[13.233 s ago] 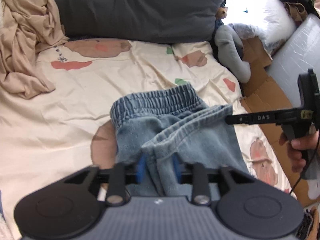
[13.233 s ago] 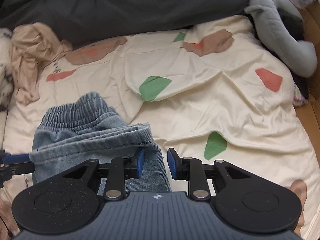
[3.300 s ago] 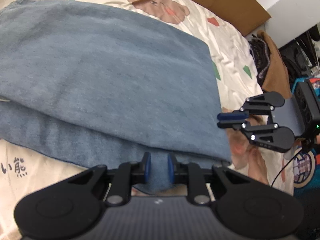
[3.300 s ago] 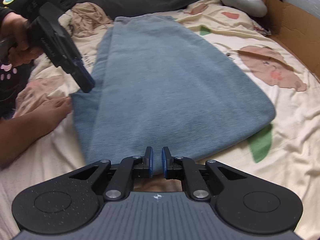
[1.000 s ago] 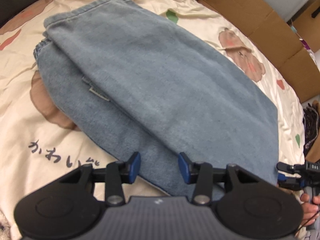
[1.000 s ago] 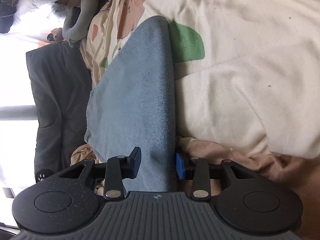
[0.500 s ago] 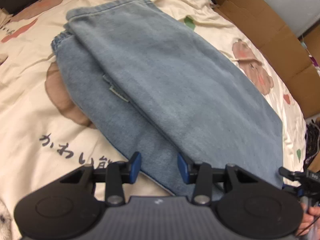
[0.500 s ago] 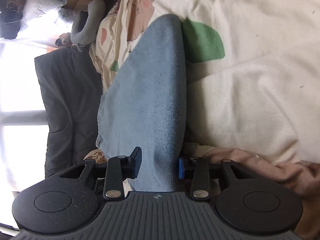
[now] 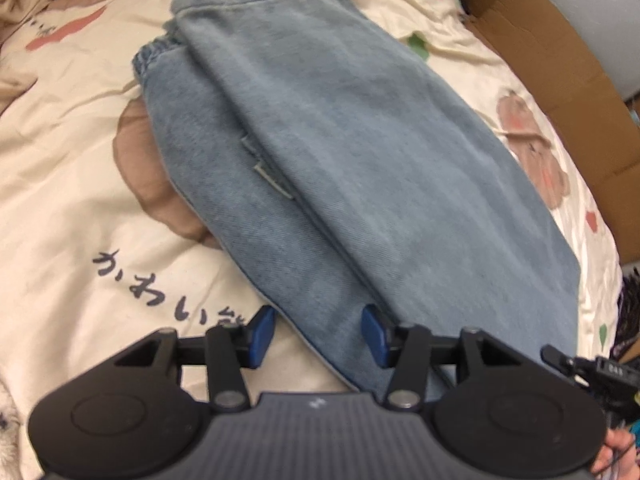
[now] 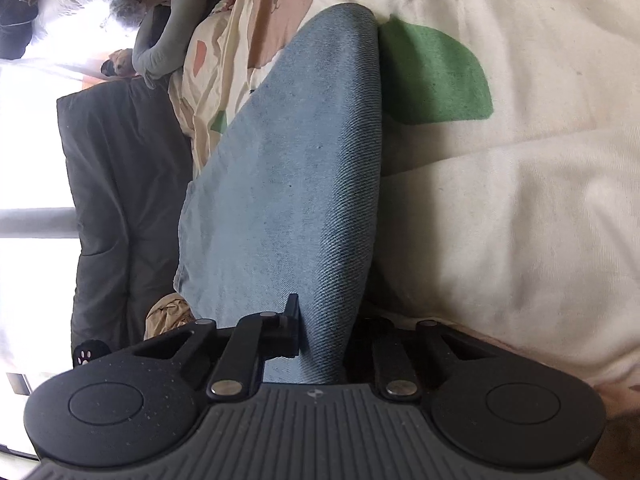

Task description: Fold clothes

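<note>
The folded jeans (image 9: 360, 152) lie flat on the bed sheet (image 9: 64, 184), a cream sheet printed with bears and dark script. In the left wrist view they run as a long slab from the elastic waistband at the upper left down to a straight edge at the lower right. 2 layers show, the upper one set back from the lower along a diagonal line, with a small grey tab on that line. To the left of the jeans the sheet is bare and smooth; to their right only a narrow strip of sheet lies before the brown cardboard (image 9: 560, 80) that borders the bed. Beyond the jeans' far end, in the right wrist view, are a dark grey pillow (image 10: 116, 208) and a grey plush toy (image 10: 168, 32).

The left gripper (image 9: 318, 334) hangs over the jeans' near long edge. Its jaws have just been opening and stand apart, the lower layer's edge between the 2 blue pads without being pressed.

The right gripper (image 10: 324, 344) is at the jeans' end, turned on its side. Its jaws have just been closing and are now clamped on the folded denim; only the left jaw shows, pressed into the cloth.
</note>
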{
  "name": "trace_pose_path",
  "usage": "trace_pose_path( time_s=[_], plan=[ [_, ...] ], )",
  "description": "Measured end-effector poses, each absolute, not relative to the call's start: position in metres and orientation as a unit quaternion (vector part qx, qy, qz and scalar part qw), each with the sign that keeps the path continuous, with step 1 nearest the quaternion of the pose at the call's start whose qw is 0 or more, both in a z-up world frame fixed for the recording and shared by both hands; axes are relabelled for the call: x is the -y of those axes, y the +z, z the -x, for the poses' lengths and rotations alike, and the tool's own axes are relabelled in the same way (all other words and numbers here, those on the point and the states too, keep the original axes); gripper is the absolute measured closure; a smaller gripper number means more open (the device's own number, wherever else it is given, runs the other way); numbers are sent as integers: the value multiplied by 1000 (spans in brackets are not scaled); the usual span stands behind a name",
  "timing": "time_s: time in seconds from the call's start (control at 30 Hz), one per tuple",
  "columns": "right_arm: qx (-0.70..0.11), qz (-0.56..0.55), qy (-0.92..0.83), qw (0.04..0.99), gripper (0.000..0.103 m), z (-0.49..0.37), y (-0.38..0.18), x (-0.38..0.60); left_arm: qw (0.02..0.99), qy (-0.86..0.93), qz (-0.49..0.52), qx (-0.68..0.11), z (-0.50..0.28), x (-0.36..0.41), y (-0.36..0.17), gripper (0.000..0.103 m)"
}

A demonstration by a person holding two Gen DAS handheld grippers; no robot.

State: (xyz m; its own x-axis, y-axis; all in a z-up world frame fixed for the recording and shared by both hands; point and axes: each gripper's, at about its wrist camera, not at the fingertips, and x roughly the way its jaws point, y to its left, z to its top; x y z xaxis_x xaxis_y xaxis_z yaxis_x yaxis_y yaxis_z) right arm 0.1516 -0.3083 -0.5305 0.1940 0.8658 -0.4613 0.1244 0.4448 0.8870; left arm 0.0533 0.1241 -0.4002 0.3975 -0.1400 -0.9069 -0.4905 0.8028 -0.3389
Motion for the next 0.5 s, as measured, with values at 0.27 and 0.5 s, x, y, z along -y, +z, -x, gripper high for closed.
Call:
trace_pose_path(
  time_s=[0.27, 0.5],
  plan=[
    [-566, -452, 287, 627, 87, -152, -535, 308, 779, 117, 310, -532, -54, -133, -405, 52],
    [-576, -434, 288, 630, 91, -154, -535, 304, 776, 117, 321, -531, -53, -134, -408, 52]
  ],
)
